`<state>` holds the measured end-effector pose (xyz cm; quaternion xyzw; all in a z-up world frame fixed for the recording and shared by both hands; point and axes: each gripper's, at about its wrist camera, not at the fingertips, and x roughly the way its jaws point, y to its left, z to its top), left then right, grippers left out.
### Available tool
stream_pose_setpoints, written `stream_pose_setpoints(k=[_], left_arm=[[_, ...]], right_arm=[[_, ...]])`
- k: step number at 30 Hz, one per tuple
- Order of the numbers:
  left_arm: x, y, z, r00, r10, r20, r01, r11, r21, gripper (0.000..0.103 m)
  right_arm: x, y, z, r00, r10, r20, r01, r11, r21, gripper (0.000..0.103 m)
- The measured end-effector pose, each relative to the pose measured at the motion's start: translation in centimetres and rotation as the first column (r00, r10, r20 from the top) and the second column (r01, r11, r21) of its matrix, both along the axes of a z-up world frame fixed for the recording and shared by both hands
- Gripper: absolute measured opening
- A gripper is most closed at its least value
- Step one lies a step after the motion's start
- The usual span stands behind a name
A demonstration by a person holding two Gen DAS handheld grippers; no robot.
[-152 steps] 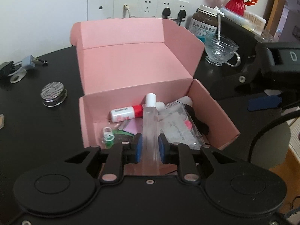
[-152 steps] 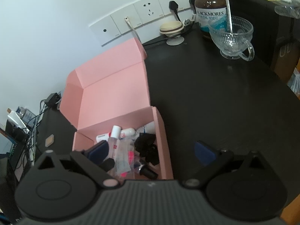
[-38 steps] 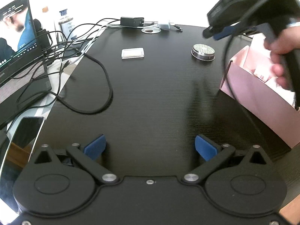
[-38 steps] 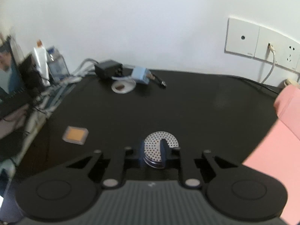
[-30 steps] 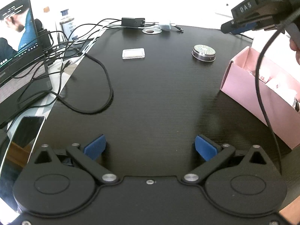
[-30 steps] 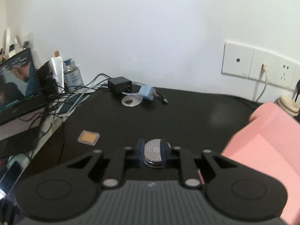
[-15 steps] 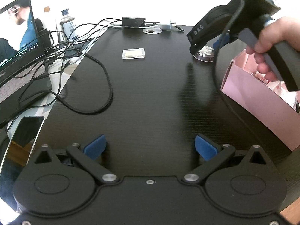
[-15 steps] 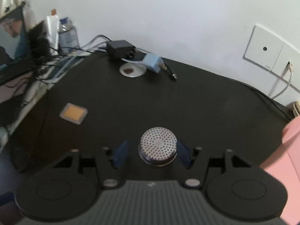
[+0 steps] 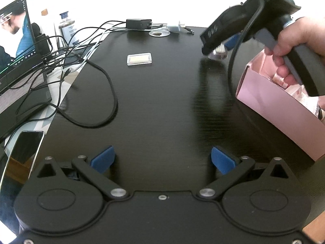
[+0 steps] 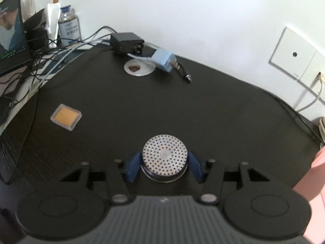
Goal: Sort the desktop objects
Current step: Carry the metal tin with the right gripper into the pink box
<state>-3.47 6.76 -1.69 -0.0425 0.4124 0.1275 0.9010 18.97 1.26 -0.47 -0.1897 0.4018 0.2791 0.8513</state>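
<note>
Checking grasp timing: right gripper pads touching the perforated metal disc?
Cannot tell. In the right wrist view the closing right gripper brackets the disc; the pads look flush, but no view settles contact.

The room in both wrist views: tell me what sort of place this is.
Probably a home or office desk: a dark desktop with a running laptop screen, tangled cables and a charger, plus wall sockets.

A perforated disc [image 10: 164, 158] sits on the desk [image 10: 203, 111], a box [image 9: 284, 111] to its right, a small case [image 10: 66, 117] well left, chargers [image 10: 142, 48] behind.
</note>
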Motion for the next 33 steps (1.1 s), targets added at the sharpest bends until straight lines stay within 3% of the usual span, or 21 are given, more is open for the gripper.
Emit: stream_pose_setpoints(k=[10,14,20,29,33], left_arm=[[0.0,0.0,0.0,1.000,0.001,0.005,-0.001,1.000,0.001,0.103],[0.1,0.0,0.0,1.000,0.001,0.007,-0.001,1.000,0.001,0.103],[0.3,0.0,0.0,1.000,-0.003,0.004,0.003,1.000,0.000,0.103],[0.4,-0.1,0.0,1.000,-0.001,0.002,0.001,1.000,0.000,0.103],[0.4,0.0,0.0,1.000,-0.003,0.002,0.003,1.000,0.000,0.103]], right_arm=[[-2.6,-6.7,7.1,0.998,0.049,0.048,-0.059,0.975,0.214,0.051],[-3.7,-10.7,8.5,0.997,0.072,0.038,-0.078,0.976,0.205,0.051],[-6.3,-13.5,6.5,0.997,0.067,-0.038,-0.060,0.985,0.162,0.051],[-6.3,-11.8,2.8,0.995,-0.069,-0.069,0.079,0.986,0.146,0.051],[-6.1,-11.5,1.8,0.994,-0.071,-0.081,0.081,0.988,0.130,0.051]])
